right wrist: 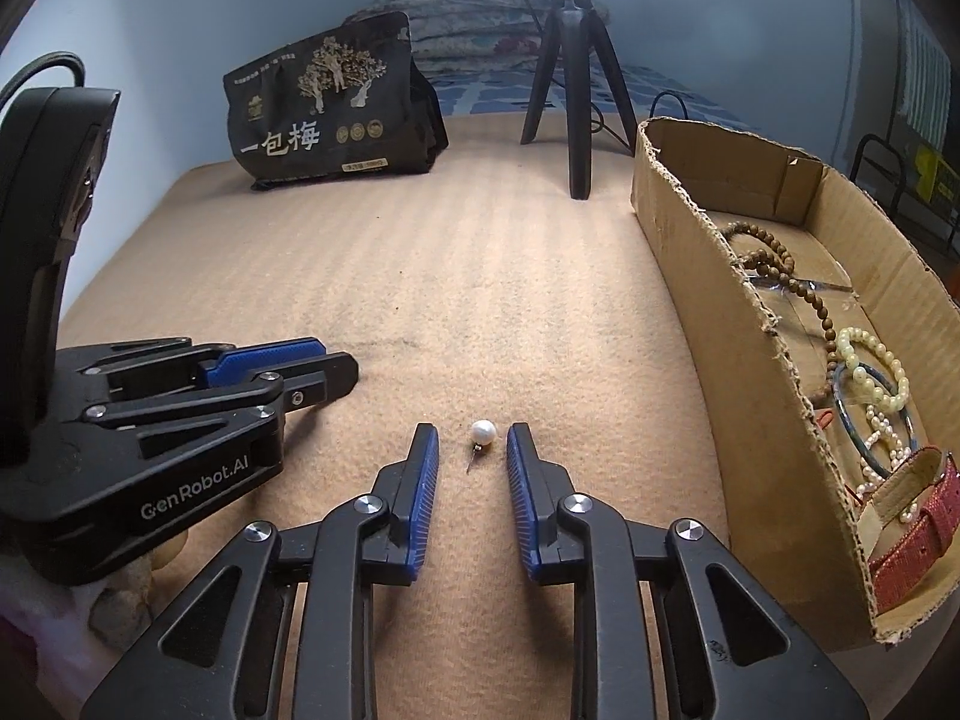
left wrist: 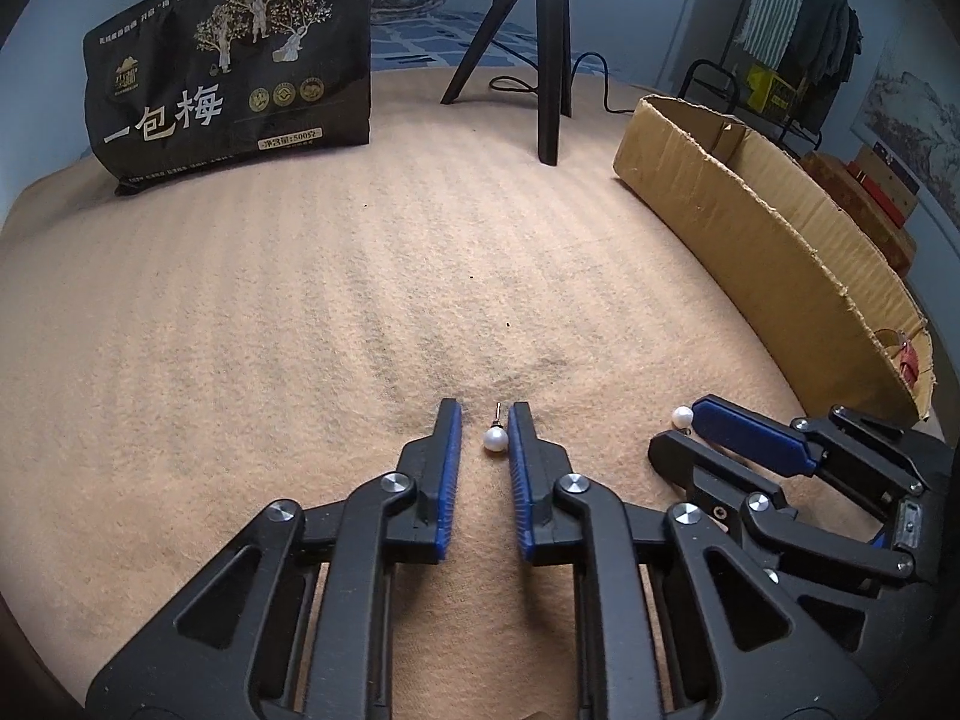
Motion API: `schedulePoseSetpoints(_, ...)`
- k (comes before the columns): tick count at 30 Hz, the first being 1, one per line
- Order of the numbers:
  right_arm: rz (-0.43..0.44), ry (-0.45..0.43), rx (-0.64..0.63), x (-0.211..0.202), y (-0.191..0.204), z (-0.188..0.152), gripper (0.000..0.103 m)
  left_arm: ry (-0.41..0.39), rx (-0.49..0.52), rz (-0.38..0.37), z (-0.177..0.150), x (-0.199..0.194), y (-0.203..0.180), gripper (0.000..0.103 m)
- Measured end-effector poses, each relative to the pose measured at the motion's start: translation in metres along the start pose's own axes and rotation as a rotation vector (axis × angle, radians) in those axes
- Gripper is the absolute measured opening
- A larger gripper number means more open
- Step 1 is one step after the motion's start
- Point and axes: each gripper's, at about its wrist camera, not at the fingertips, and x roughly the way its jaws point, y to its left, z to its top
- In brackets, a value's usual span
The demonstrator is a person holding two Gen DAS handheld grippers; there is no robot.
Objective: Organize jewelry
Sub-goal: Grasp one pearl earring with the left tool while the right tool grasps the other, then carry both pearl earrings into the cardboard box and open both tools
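Note:
Two pearl stud earrings lie on the tan cloth. One earring lies between the tips of my left gripper, which is open around it, low on the cloth. The other earring lies between the tips of my right gripper, also open; it also shows in the left wrist view beside the right gripper's fingers. The cardboard box on the right holds wooden bead strands, a pale bead bracelet, a pearl string and a red watch strap.
A black snack pouch stands at the back left. A black tripod with a cable stands at the back centre. My left gripper's body lies close to the left of the right gripper. A clothes rack is beyond the box.

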Motion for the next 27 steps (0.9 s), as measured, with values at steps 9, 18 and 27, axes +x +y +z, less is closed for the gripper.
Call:
schedulePoseSetpoints(9, -0.042, 0.012, -0.060, 0.007, 0.012, 0.004, 0.007, -0.005, 0.000, -0.004, -0.002, -0.003, 0.003, 0.007)
schedulePoseSetpoints(18, -0.017, -0.002, -0.070, -0.002, 0.012, 0.003, 0.007, -0.008, -0.003, 0.033, -0.007, -0.016, 0.006, 0.006)
schedulePoseSetpoints(27, -0.008, -0.059, -0.113, -0.041, 0.021, 0.012, 0.007, -0.051, -0.039, 0.041, -0.004, -0.051, 0.011, 0.006)
